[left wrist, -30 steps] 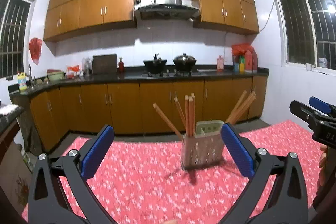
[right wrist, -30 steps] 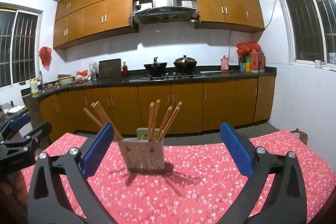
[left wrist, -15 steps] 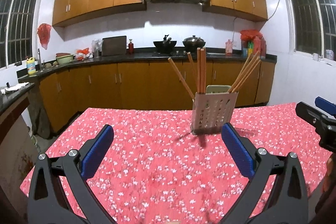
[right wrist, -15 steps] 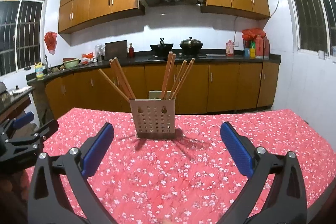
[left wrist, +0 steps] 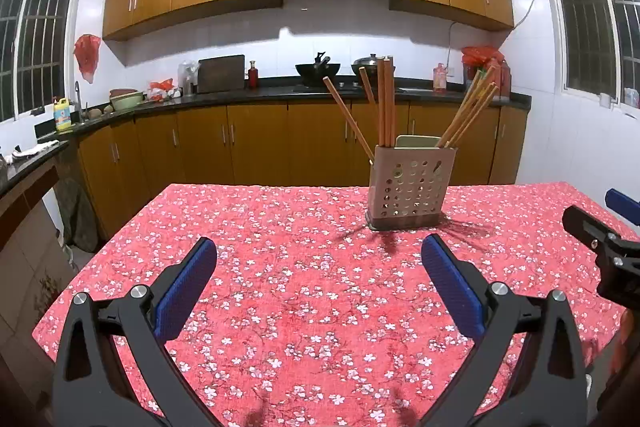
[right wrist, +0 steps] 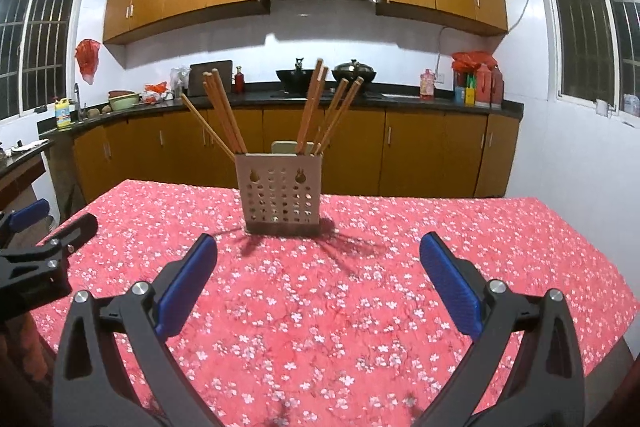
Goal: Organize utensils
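Observation:
A beige perforated utensil holder (left wrist: 410,193) stands upright on the red floral tablecloth (left wrist: 304,291), with several wooden chopsticks (left wrist: 384,103) leaning out of it. It also shows in the right wrist view (right wrist: 280,193) with its chopsticks (right wrist: 316,107). My left gripper (left wrist: 319,281) is open and empty, above the table in front of and left of the holder. My right gripper (right wrist: 318,277) is open and empty, in front of the holder. The right gripper shows at the right edge of the left wrist view (left wrist: 608,243); the left gripper shows at the left edge of the right wrist view (right wrist: 44,247).
The table's far edge (left wrist: 280,185) and left edge (left wrist: 100,251) drop to the floor. Kitchen cabinets and a dark counter (left wrist: 280,93) with pots, bottles and a sink run along the far wall. Windows are on both side walls.
Both grippers have tilted down and drawn back over the table, so more of the tablecloth shows below the holder. The holder has not moved. Both stay open.

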